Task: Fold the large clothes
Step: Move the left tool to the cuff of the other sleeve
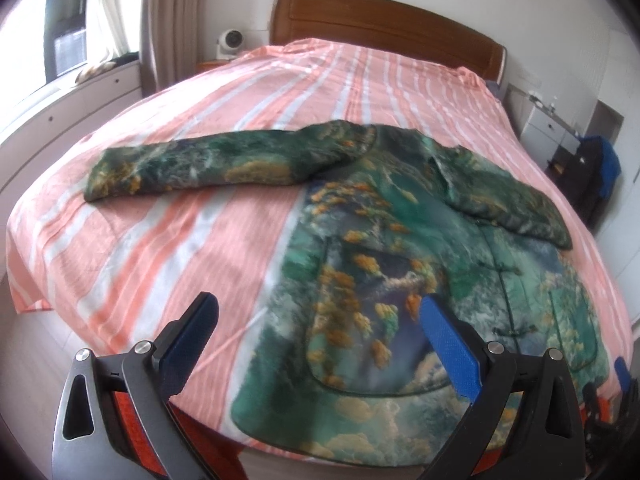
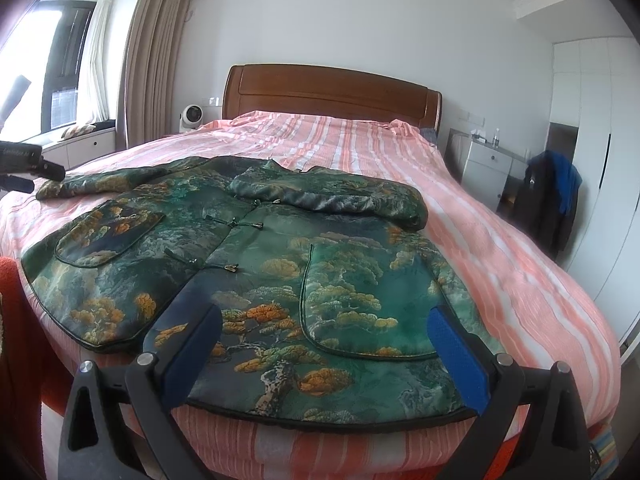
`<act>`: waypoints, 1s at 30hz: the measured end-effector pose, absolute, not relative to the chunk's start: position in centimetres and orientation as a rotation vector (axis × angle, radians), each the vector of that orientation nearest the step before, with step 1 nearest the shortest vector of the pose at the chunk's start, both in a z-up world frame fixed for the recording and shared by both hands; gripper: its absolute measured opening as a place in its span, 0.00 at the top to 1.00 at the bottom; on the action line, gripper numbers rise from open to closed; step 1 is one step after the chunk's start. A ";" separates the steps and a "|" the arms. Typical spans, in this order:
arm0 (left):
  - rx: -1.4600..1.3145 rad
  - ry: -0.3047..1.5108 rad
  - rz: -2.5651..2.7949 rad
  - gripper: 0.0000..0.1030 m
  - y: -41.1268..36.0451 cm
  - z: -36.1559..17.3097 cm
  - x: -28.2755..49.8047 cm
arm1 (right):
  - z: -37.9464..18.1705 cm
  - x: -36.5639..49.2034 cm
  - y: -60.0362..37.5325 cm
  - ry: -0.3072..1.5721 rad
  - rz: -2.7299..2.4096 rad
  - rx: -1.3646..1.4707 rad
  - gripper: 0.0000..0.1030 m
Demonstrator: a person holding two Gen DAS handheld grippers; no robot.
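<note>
A green patterned jacket with orange tree prints lies front up on the bed; it also shows in the right wrist view. One sleeve stretches out flat to the left. The other sleeve is folded across the chest. My left gripper is open and empty, above the jacket's lower left hem. My right gripper is open and empty, over the lower right hem and pocket. The left gripper's body shows at the far left of the right wrist view.
The bed has a pink and white striped sheet and a wooden headboard. A white nightstand and a chair with dark and blue clothes stand at the right. A small fan and a window bench are at the left.
</note>
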State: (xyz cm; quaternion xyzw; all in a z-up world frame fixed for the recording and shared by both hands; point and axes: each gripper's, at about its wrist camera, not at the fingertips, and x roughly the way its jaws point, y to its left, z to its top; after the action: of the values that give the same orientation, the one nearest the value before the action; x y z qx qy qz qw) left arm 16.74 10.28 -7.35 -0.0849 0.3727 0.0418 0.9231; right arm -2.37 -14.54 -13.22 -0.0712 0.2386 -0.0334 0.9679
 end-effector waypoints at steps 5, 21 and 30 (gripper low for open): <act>-0.191 0.753 0.147 0.02 13.1 -6.9 18.0 | -13.3 -2.4 -14.5 0.480 -0.063 -0.145 0.02; -0.293 0.866 0.247 0.02 17.0 -11.0 20.4 | -14.1 -1.7 -14.0 0.513 -0.050 -0.152 0.02; -0.339 0.845 0.262 0.02 18.6 -9.7 22.6 | -14.2 -1.5 -14.1 0.517 -0.049 -0.146 0.02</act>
State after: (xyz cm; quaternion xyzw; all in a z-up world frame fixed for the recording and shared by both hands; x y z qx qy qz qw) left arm 22.59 18.56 -9.74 -0.1630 0.4068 0.1262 0.8900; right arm -1.52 -14.11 -14.25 -0.0721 0.2556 -0.0242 0.9638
